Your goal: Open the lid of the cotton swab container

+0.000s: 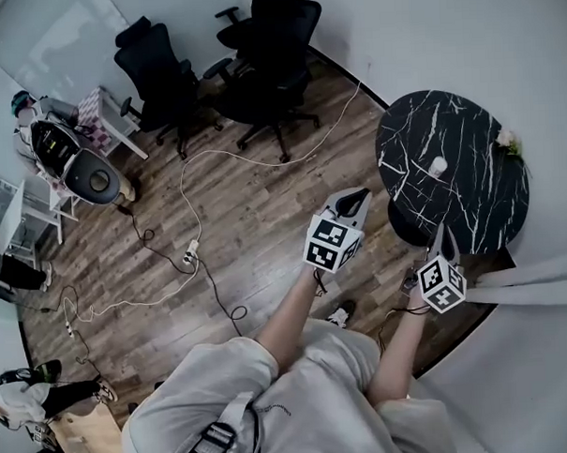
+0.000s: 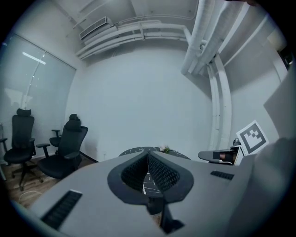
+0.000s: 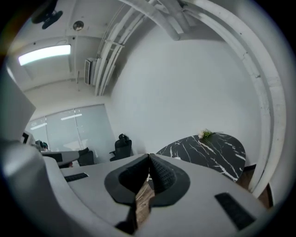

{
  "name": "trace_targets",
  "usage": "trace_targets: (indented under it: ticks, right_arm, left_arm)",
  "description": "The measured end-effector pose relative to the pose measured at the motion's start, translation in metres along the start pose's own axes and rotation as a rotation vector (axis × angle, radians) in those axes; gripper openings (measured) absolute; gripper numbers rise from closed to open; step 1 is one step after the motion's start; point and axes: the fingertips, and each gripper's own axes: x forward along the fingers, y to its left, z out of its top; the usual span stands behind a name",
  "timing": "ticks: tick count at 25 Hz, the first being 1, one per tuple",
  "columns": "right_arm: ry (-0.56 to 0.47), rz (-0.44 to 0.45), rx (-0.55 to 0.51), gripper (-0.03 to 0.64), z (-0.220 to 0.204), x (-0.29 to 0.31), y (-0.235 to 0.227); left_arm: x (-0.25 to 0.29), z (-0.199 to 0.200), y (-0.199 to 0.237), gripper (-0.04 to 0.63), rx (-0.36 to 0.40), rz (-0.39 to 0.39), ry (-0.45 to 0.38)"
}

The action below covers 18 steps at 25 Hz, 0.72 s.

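A small white container (image 1: 438,166) stands on the round black marble table (image 1: 470,203) at the right of the head view, with a little bunch of flowers (image 1: 507,143) near the table's far edge. My left gripper (image 1: 357,200) is held in the air left of the table, jaws shut and empty, well short of the container. My right gripper (image 1: 441,235) hovers over the table's near edge, also shut with nothing in it. The left gripper view shows the closed left gripper (image 2: 148,155) in front of the table (image 2: 134,151). The right gripper view shows the closed right gripper (image 3: 149,157) and the table (image 3: 212,150).
Black office chairs (image 1: 267,53) stand on the wooden floor behind. White cables (image 1: 215,158) and a power strip (image 1: 191,253) trail across the floor at the left. A white wall (image 1: 500,33) curves round behind the table. The person's legs fill the bottom of the head view.
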Motion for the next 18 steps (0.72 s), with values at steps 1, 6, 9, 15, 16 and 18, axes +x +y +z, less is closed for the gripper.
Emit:
trace_targets:
  ticks: [1, 6, 9, 15, 16, 18]
  right_arm:
    - [0.001, -0.004, -0.032, 0.035, 0.002, 0.006, -0.004]
    - [0.015, -0.001, -0.081, 0.035, 0.009, 0.025, -0.023]
    - [0.045, -0.022, -0.101, 0.035, 0.008, 0.031, -0.039]
    - [0.037, -0.078, -0.099, 0.035, 0.021, 0.034, -0.071]
    - [0.031, -0.084, -0.096, 0.035, 0.024, 0.039, -0.074]
    - [0.029, -0.103, -0.108, 0.035, 0.031, 0.051, -0.081]
  left_arm:
    - [0.008, 0.000, -0.002, 0.023, 0.007, -0.001, 0.007]
    - [0.039, -0.007, -0.006, 0.023, 0.030, 0.000, 0.043]
    - [0.057, -0.015, -0.009, 0.023, 0.020, -0.002, 0.075]
    - [0.095, -0.006, -0.023, 0.023, 0.026, -0.058, 0.080]
    - [0.102, -0.005, -0.021, 0.023, 0.027, -0.062, 0.080]
    - [0.118, 0.000, -0.018, 0.023, 0.039, -0.075, 0.078]
